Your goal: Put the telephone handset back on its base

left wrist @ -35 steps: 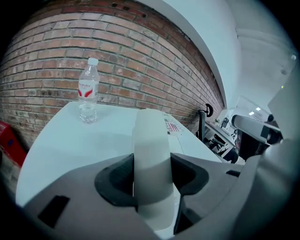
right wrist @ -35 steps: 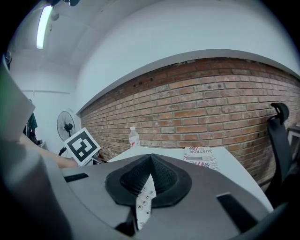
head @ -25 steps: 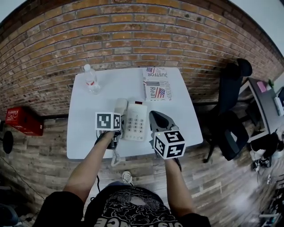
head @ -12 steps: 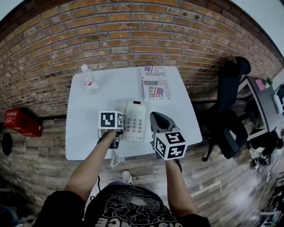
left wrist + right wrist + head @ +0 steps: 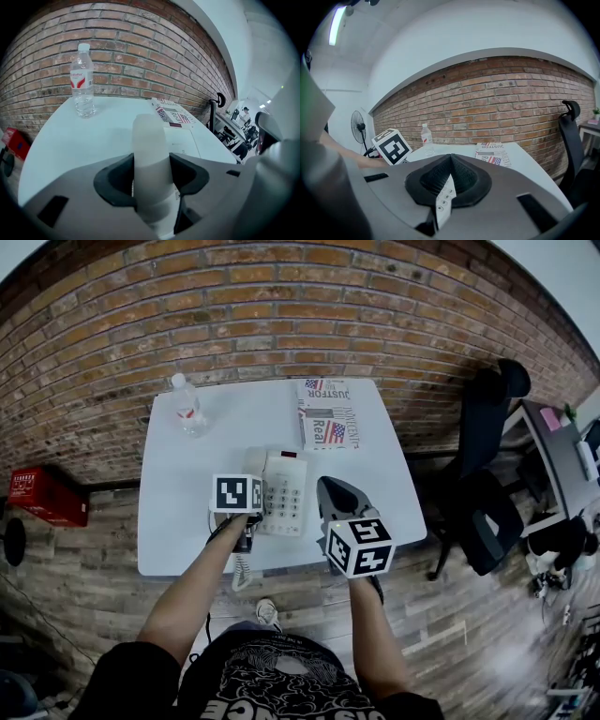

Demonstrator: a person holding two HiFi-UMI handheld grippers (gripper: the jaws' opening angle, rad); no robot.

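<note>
The off-white telephone base (image 5: 286, 495) sits near the front of the white table (image 5: 178, 484). Its handset (image 5: 254, 462) lies along the base's left side, and my left gripper (image 5: 248, 486) is shut on it. In the left gripper view the handset (image 5: 149, 150) fills the gap between the dark jaws of that gripper (image 5: 151, 169), with the base (image 5: 185, 140) just to its right. I cannot tell whether the handset rests in its cradle. My right gripper (image 5: 325, 489) hovers shut at the base's right side, holding nothing. Through the sliver below the closed jaws of that gripper (image 5: 451, 159), the keypad (image 5: 445, 198) shows.
A water bottle (image 5: 186, 407) stands at the table's far left, and a magazine (image 5: 328, 416) lies at the far right. A brick wall runs behind. A black office chair (image 5: 487, 465) stands to the right, and a red box (image 5: 47, 498) sits on the floor to the left.
My left gripper has edged slightly right with the handset, closer against the base. The right gripper has hardly moved.
</note>
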